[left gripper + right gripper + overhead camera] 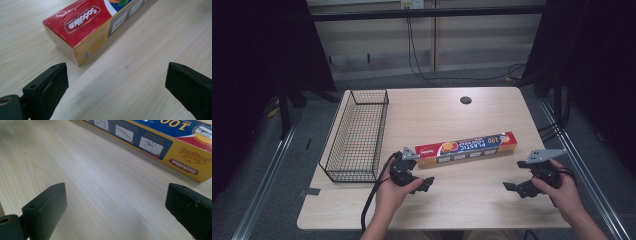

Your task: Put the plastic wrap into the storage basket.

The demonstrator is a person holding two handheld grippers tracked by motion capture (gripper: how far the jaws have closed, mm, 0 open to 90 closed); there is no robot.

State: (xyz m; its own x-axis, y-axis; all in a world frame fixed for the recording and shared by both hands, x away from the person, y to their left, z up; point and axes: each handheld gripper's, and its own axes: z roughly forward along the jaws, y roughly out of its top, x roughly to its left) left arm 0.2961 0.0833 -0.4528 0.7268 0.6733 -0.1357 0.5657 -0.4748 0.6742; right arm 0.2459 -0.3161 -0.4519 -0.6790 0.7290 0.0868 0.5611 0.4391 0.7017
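A wire basket (pixel 357 134) is seen at the bench's (pixel 472 200) left, nothing inside. The box (pixel 466 148) lies mid-bench, right of it. Both grippers, left (pixel 428 184) and right (pixel 509 186), are held low near the box, fingers spread apart, gripping nothing.

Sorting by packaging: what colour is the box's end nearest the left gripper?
Red, clearest in the left gripper view: box.
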